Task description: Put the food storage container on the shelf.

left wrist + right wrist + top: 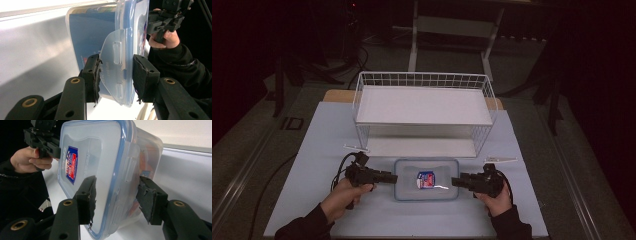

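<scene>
A clear lidded container (409,182) with a blue seal and a red-and-blue label (425,179) lies on the pale blue table (322,150) in front of the rack. My left gripper (390,176) is at its left end. In the left gripper view its open jaws (116,66) straddle the side latch flap (112,50), which flares outward. At the right end sits my right gripper (455,181). The right gripper view shows it (118,187) open astride the lid's edge and latch (128,167). Each hand's gripper also appears across the container (165,17) (42,137).
A white wire rack (424,105) with two shelves stands just behind the container. Thin white strips lie by its feet, one at the left (354,146) and one at the right (501,160). Black cables trail off the table's left side. Dark floor surrounds the table.
</scene>
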The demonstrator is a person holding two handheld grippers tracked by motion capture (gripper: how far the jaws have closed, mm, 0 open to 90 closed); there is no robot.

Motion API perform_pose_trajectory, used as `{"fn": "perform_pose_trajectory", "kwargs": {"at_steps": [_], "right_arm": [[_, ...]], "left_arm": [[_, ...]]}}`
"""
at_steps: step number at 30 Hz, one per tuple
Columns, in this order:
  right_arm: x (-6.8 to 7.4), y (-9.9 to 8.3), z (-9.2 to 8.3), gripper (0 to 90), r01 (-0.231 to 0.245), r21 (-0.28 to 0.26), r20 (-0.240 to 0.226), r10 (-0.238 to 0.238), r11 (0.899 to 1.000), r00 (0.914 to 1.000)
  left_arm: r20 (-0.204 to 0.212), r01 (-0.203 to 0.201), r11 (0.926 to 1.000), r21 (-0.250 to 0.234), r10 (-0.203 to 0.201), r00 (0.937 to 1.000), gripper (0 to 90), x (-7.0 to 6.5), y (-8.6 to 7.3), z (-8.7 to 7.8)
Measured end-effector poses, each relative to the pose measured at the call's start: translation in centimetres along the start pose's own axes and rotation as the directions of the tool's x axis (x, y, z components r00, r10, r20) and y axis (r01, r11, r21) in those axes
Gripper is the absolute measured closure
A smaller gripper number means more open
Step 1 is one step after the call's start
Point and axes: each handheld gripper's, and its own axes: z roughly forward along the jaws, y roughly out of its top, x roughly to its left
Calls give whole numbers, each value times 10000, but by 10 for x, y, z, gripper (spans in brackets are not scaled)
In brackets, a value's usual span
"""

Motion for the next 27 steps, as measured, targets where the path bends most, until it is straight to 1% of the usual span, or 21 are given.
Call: {"fn": "perform_pose_trajectory", "kwargs": {"at_steps": [2,4,8,12,14,16,17,19,21,22,24,25,27], "right_arm": [[0,0,0,511,13,32,-20,-13,10000,10000],[0,0,-1,519,-2,86,-31,3,10000,10000],[3,0,-3,524,69,152,107,-71,9999,9999],[7,-1,-5,524,135,174,269,-140,9998,9995],[8,0,-6,525,107,91,273,-109,9999,9996],[8,2,-7,527,98,43,242,-99,9999,9997],[9,3,-7,529,114,-1,248,-114,9999,9996],[11,9,-11,536,141,-228,172,-137,9996,9998],[12,11,-12,537,180,-279,196,-174,9994,9997],[14,15,-14,537,244,-392,240,-235,9989,9994],[15,19,-15,537,318,-468,280,-305,9984,9991],[15,20,-16,537,301,-489,284,-288,9983,9992],[16,22,-16,537,325,-521,317,-309,9981,9990]], "left_arm": [[-14,18,10000,-28,-18,10000,588,-1,0,0],[-74,-63,10000,-36,63,10000,589,-3,-1,0],[-197,-217,9997,-107,215,9996,589,-7,-3,0],[-347,-461,9986,-248,452,9984,589,-12,-3,-1],[-490,-683,9968,-406,663,9966,588,-17,-1,-2],[-519,-759,9962,-426,737,9959,588,-18,0,-3],[-557,-869,9950,-493,841,9949,588,-20,2,-4],[-601,-986,9932,-623,948,9937,587,-22,5,-6],[-646,-1028,9918,-764,979,9931,586,-24,8,-8],[-671,-1112,9904,-820,1058,9921,586,-25,12,-9],[-696,-1147,9895,-881,1088,9916,585,-26,13,-10],[-787,-1271,9873,-950,1198,9897,585,-28,17,-11],[-846,-1276,9863,-1045,1190,9893,583,-29,19,-11]]}}
